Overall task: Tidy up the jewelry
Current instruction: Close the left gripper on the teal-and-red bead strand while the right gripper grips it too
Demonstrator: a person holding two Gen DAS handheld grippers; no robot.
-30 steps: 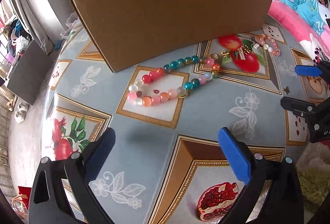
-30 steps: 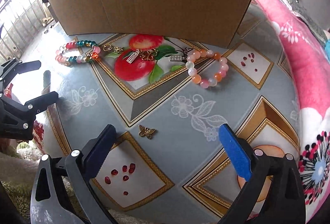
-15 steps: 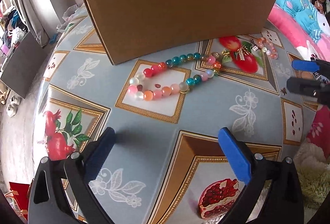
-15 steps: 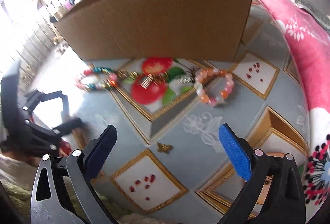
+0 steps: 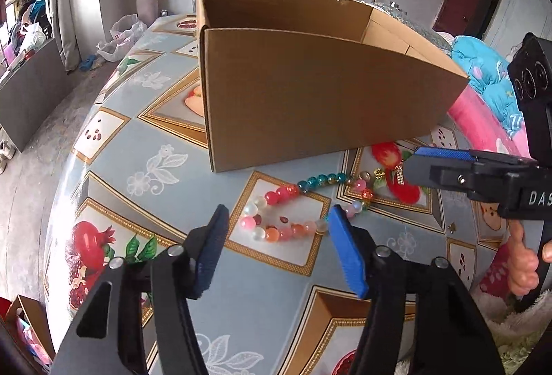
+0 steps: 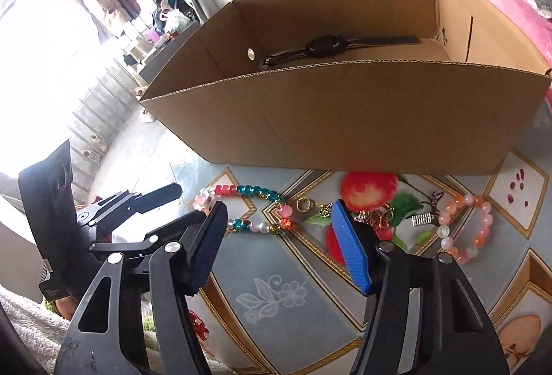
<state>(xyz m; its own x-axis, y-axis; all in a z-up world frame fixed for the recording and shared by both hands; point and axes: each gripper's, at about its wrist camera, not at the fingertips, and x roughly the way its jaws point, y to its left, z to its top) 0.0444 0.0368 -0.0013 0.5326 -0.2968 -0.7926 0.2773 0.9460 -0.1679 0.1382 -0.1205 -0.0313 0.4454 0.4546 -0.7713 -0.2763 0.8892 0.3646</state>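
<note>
Necklace: a long loop of round beads (image 5: 286, 213), red, pink, milky white, orange and teal, lying flat on the tabletop (image 5: 138, 147) just in front of the box; gold charms sit at its right end.
Bracelet: a smaller ring of orange, pink and white beads (image 6: 465, 226) on the tabletop to the right, apart from the necklace, with a small silver charm (image 6: 421, 219) beside it.
Left fingers: my left gripper (image 5: 279, 247) hangs above the near side of the necklace; its jaws have just been closing and now stand half spread, pinching nothing, though the beads show through the gap.
Right fingers: my right gripper (image 6: 276, 240) is half spread too, jaws just closing, pads clear of the beads and charms beneath them.
Hidden: the right blue pad covers part of the charm cluster (image 6: 374, 216), so I cannot count its pieces; the necklace's left end disappears behind my left gripper in the right wrist view.
Box: open cardboard box (image 6: 345, 119) with a torn back rim, standing on the tabletop behind the jewelry.
In box: a black wristwatch (image 6: 324, 45) lying along the back wall, with a small round silvery thing (image 6: 252, 54) at its left that I cannot identify.
</note>
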